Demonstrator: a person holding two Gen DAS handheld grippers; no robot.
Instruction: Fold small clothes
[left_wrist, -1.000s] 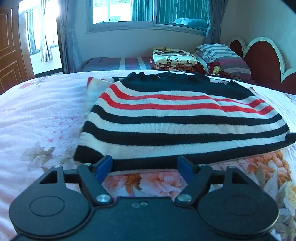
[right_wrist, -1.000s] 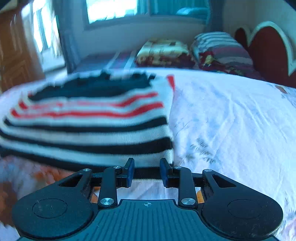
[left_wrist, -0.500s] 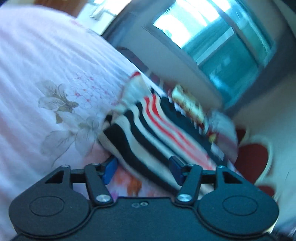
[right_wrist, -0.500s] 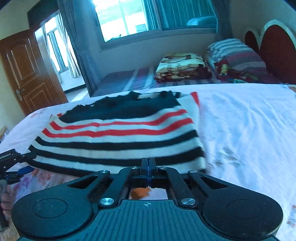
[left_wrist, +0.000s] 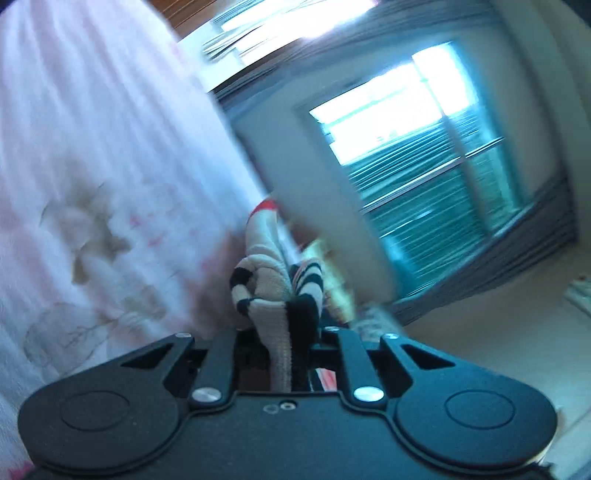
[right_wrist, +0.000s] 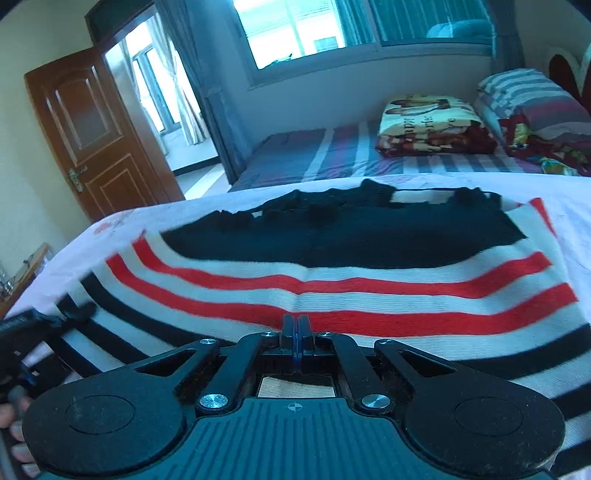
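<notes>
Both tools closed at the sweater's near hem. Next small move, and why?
Probably lift both and carry the hem toward the black collar end. The left tool has just closed on a bunched corner of the striped sweater; the right tool is shut at the hem.

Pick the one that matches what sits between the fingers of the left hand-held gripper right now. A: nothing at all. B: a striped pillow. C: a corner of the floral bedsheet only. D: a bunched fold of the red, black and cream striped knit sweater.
D: in the left wrist view the left hand-held gripper is shut on a bunched fold of the red, black and cream striped knit sweater.
</notes>
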